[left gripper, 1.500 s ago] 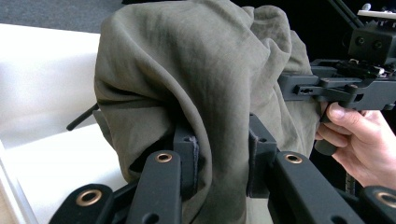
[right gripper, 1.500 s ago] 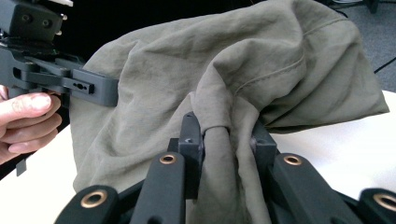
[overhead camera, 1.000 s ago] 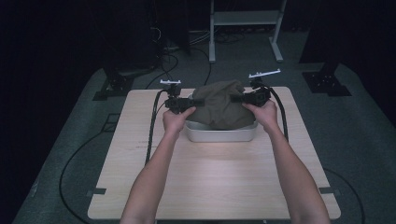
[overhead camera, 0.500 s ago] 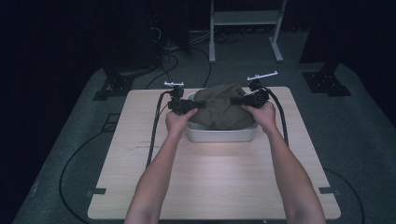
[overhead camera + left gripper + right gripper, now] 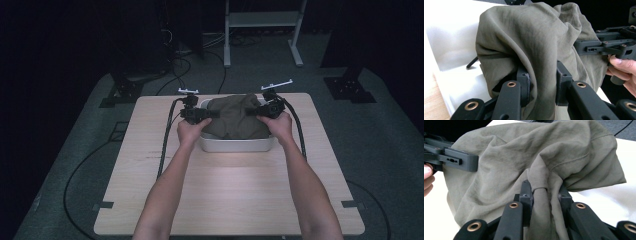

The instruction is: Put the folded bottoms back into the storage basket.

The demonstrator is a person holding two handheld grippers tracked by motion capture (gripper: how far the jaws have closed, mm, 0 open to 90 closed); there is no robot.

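Both hands shifted slightly toward the tabletop's far edge. Olive cloth: bunched over white tub, gripped at opposite ends. Left hand-held gripper, right hand-held gripper: each clamped on a fabric fold.

One olive cloth, bunched in the one white tub. Two hand-held grippers: left hand-held gripper and right hand-held gripper flank the tub. One worktop under the tub. Two forearms.
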